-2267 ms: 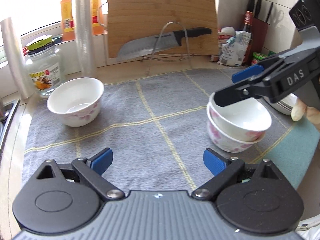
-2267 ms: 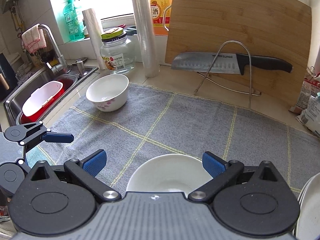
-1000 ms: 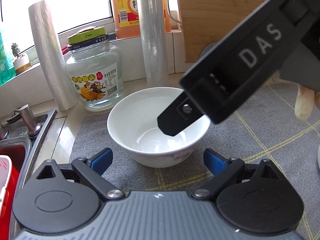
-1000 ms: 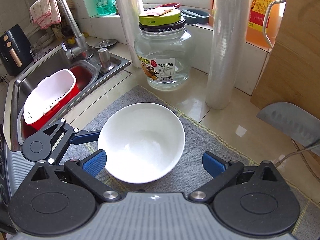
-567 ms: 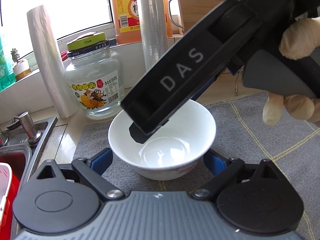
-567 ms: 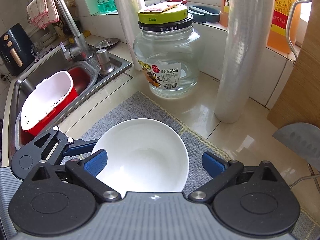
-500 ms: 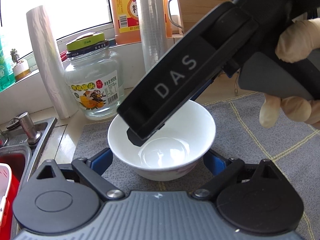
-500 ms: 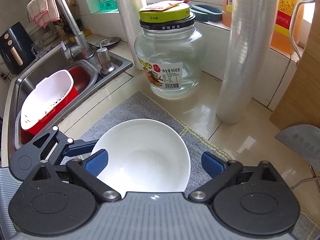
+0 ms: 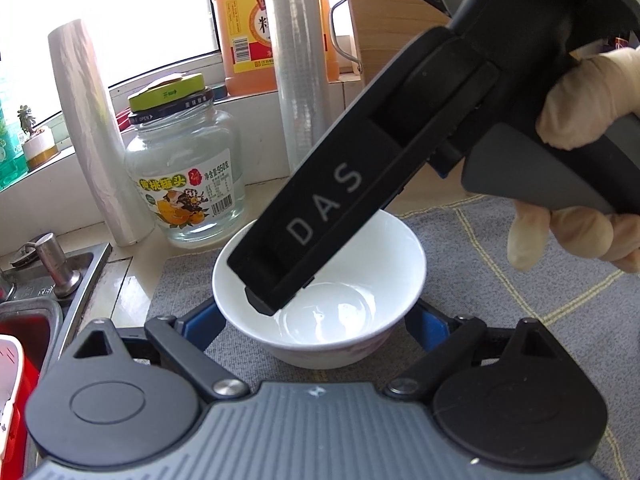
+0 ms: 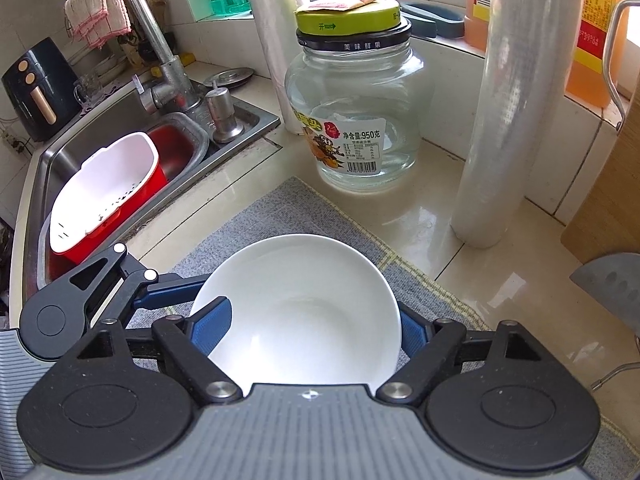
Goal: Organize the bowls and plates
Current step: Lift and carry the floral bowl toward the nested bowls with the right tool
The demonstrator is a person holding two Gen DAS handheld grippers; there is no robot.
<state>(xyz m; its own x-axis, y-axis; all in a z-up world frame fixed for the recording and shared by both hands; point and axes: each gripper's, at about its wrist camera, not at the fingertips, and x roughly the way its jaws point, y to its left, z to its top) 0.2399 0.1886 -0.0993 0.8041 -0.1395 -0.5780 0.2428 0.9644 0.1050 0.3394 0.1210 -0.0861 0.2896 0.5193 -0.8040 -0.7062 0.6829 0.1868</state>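
Observation:
A white bowl (image 9: 340, 312) with a faint pink pattern stands on the grey mat (image 9: 540, 280) near the sink. My left gripper (image 9: 316, 320) is open, its blue pads on either side of the bowl's base. My right gripper (image 10: 308, 328) comes down from above, open. Its left blue pad (image 10: 212, 322) is inside the bowl (image 10: 304, 308) at the rim, and its right pad is outside the rim. In the left wrist view one right finger (image 9: 280, 284) dips into the bowl.
A glass jar (image 10: 352, 120) with a green lid, two film rolls (image 10: 508, 112) and an orange oil bottle (image 9: 248, 32) stand behind the bowl. The sink (image 10: 92, 152) with a red-and-white colander (image 10: 104, 196) is at left. A knife blade (image 10: 612, 280) shows at right.
Both grippers moved from the stacked bowls at the right to the single bowl at the left. In the last half second both have closed in; the right gripper has dropped lower over the rim.

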